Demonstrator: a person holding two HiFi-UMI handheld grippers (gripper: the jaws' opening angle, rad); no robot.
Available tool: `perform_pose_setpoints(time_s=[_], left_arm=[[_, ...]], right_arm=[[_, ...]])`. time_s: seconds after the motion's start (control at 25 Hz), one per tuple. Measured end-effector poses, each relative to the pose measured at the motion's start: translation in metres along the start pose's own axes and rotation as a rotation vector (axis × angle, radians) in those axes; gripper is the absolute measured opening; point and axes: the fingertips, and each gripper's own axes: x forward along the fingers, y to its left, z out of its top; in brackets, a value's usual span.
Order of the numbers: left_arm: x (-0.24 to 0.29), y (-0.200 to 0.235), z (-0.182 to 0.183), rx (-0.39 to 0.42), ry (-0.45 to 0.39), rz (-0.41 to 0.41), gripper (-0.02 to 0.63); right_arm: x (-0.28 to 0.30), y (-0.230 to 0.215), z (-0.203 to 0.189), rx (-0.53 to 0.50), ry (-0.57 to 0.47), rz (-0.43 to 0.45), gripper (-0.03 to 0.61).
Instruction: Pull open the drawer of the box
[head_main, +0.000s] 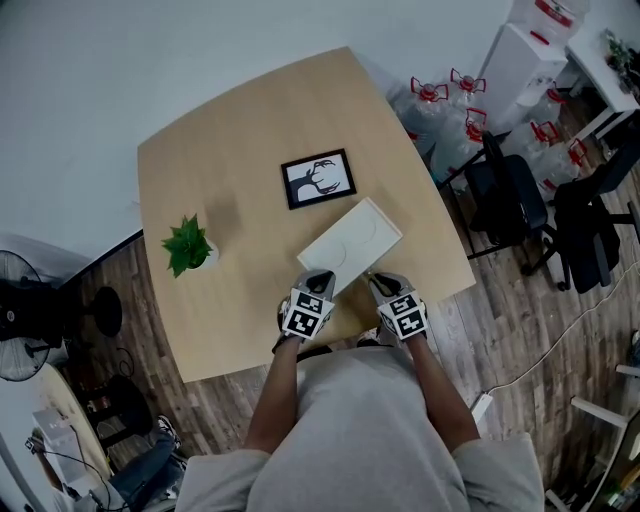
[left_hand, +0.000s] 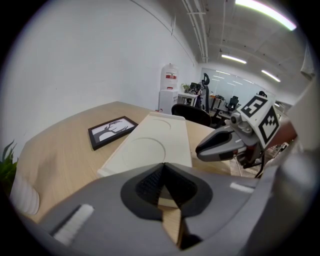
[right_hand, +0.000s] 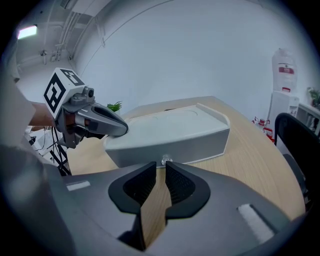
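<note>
Since the right gripper (right_hand: 160, 166) holds its jaws only a slit apart with nothing between them, and the small clear knob (right_hand: 165, 160) sits just beyond their tips, the grasp is not yet made. The left gripper (left_hand: 163, 165), jaws together on nothing, has its tip at the box's (right_hand: 170, 127) top corner. It seems to be pressing there, though contact is hard to confirm.

The risk, as I judge it, is that the slit looks tight for the knob, so the tips may shove the box away. If the left tip bears no weight, the whole box may slide with the pull.

The box lies on the table (head_main: 230, 130) directly ahead of both grippers. Its long axis runs from near-left to far-right, and its knobbed long side faces the right gripper.
</note>
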Motion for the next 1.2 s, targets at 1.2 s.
perform_pose_setpoints(time_s=[1.2], left_arm=[[0.0,0.002,0.0,0.005,-0.019,0.0,0.052]], right_arm=[[0.025,-0.011,0.005,-0.047,0.026,-0.006,0.077]])
